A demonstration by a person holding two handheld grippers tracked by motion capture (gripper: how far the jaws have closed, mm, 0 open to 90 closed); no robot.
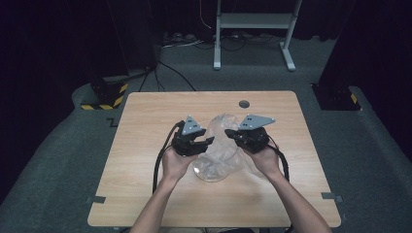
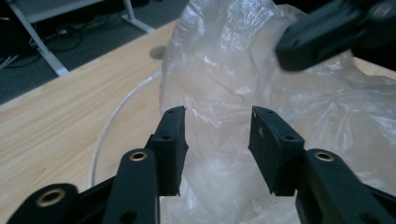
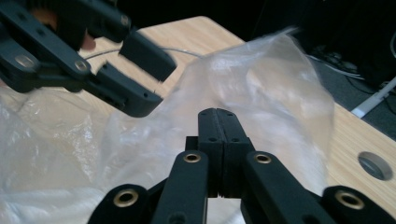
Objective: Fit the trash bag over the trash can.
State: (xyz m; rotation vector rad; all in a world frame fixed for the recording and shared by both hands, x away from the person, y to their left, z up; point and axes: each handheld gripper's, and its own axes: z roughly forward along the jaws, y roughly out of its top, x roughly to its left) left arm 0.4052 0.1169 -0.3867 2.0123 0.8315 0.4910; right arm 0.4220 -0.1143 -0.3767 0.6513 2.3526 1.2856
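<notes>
A crumpled clear plastic bag (image 1: 221, 145) stands in the middle of the wooden table (image 1: 145, 194). Its lower end spreads around a thin clear round rim (image 1: 211, 177) that lies on the table. My left gripper (image 1: 209, 141) is at the bag's left side. In the left gripper view it (image 2: 217, 126) is open, with bag film (image 2: 219, 70) in the gap and just beyond, untouched by the pads. My right gripper (image 1: 228, 133) comes in from the right. In its own view the jaws (image 3: 218, 114) are pressed together at the bag's film (image 3: 261, 88). The left gripper (image 3: 156, 79) shows open opposite it.
A round cable hole (image 1: 244, 104) sits in the table near the far edge. Beyond the table stand a white metal frame (image 1: 252, 22) and a black base with yellow stripes (image 1: 104, 99) on grey carpet. Cables trail from both grippers toward the person.
</notes>
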